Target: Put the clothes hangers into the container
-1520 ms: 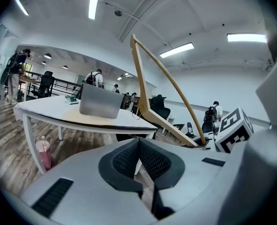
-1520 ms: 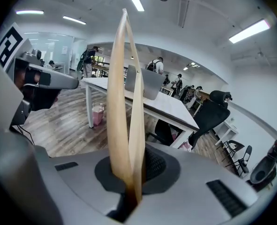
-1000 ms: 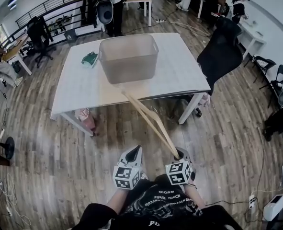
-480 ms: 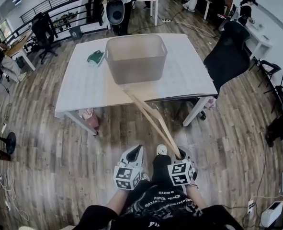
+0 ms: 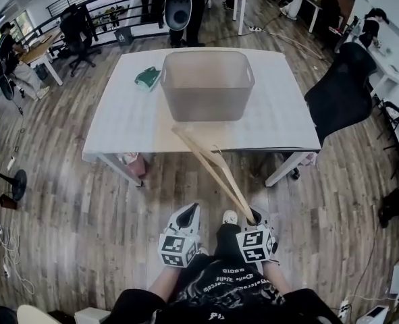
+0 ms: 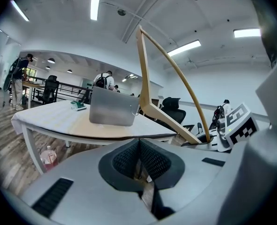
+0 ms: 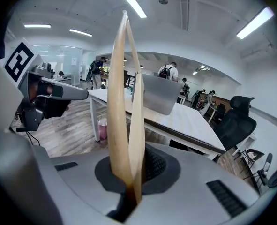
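Note:
A pale wooden clothes hanger [image 5: 211, 167] sticks forward from my right gripper [image 5: 256, 215], which is shut on one end of it. In the right gripper view the hanger [image 7: 124, 111] rises straight out from between the pads. Its far end reaches over the near edge of the white table [image 5: 125, 123]. The grey translucent container [image 5: 208, 86] stands on the table beyond the hanger's tip. My left gripper [image 5: 190, 211] is beside the right one, low and close to the person's body, shut with nothing in it [image 6: 139, 146].
A small green object [image 5: 148, 77] lies on the table left of the container. A black office chair [image 5: 341, 93] stands at the table's right end. A pink bottle [image 5: 133, 164] sits on the wooden floor under the table. Desks, chairs and people fill the far side of the room.
The table and container have drawn nearer and lower in the head view. Both grippers keep their places by the body, the hanger still clamped in the right one.

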Action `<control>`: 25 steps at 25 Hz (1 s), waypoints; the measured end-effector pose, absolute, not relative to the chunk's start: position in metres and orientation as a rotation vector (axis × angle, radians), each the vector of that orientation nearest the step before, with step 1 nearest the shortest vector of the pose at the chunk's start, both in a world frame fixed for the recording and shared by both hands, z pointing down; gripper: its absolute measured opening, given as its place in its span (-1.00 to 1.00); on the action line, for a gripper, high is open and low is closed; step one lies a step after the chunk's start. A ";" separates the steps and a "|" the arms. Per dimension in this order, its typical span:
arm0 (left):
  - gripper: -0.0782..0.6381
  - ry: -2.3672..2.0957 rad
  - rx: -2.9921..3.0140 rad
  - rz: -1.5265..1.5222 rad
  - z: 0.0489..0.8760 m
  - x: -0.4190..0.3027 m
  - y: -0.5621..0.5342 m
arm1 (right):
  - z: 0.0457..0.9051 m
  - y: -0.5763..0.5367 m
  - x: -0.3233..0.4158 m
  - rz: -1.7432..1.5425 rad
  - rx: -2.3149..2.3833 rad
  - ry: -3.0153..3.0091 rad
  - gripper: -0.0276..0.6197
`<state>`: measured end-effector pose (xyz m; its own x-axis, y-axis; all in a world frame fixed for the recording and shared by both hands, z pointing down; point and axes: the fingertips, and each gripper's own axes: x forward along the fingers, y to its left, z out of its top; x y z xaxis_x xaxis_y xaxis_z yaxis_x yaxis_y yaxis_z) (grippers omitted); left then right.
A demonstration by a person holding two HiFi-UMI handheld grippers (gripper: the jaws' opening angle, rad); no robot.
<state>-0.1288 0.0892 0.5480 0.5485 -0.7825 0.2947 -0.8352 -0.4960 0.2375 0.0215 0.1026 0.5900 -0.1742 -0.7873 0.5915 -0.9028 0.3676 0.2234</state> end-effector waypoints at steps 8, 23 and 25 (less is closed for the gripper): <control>-0.73 -1.380 2.417 0.209 0.543 -0.103 0.008 | 0.583 0.017 0.034 0.211 1.368 -2.100 -0.89; -0.73 -1.554 2.352 0.160 0.526 -0.060 -0.108 | 0.543 -0.117 0.062 0.032 1.230 -2.274 -0.89; -0.73 -1.580 2.338 0.142 0.523 -0.054 -0.117 | 0.537 -0.127 0.066 0.014 1.215 -2.300 -0.89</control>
<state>-0.0538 -0.1174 0.5228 0.3848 -0.8871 0.2550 -0.9183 -0.3402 0.2023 0.0664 -0.1270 0.5373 -0.4524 -0.7642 0.4597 -0.7699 0.5948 0.2312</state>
